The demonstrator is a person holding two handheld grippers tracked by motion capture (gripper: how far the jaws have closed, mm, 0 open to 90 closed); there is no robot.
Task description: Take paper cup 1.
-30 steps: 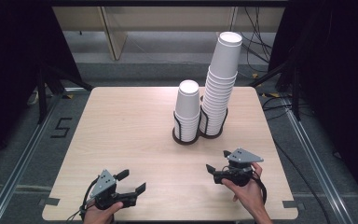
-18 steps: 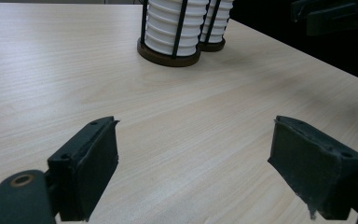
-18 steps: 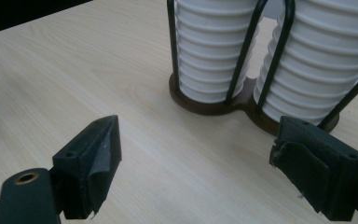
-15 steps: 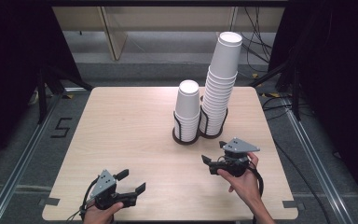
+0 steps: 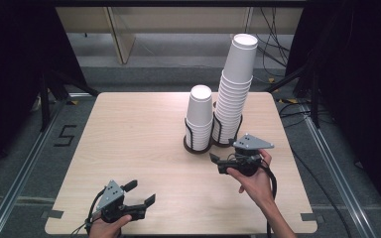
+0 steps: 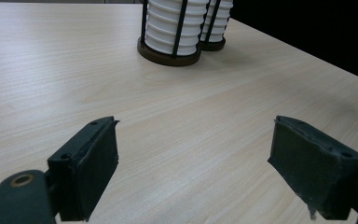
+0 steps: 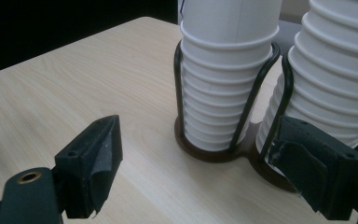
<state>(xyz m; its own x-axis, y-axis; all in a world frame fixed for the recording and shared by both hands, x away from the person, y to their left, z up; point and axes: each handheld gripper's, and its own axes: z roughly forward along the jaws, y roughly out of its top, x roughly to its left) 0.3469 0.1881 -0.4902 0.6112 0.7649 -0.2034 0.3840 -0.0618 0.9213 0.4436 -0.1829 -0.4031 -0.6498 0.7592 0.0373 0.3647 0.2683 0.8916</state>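
Observation:
Two stacks of white paper cups stand in black wire holders at the table's far middle: a short stack [image 5: 200, 116] and, to its right, a tall stack [image 5: 235, 89]. My right gripper [image 5: 216, 163] hovers just in front of the holders, pointing left, jaws open and empty. In the right gripper view the short stack [image 7: 223, 70] and the tall stack [image 7: 335, 70] rise close behind its open jaws [image 7: 198, 123]. My left gripper [image 5: 141, 192] rests near the front edge, open with nothing between its pads. In the left gripper view its jaws [image 6: 196, 126] frame bare wood, with the short stack [image 6: 170, 23] far ahead.
The light wooden table [image 5: 129, 139] has bare surface to the left and middle. A person's right forearm [image 5: 273, 213] comes in from the bottom right. Cables [image 5: 278, 49] lie on the floor behind the table, and dark curtains stand at both sides.
My right gripper has risen and moved forward toward the cup holders. The left gripper has stayed where it was.

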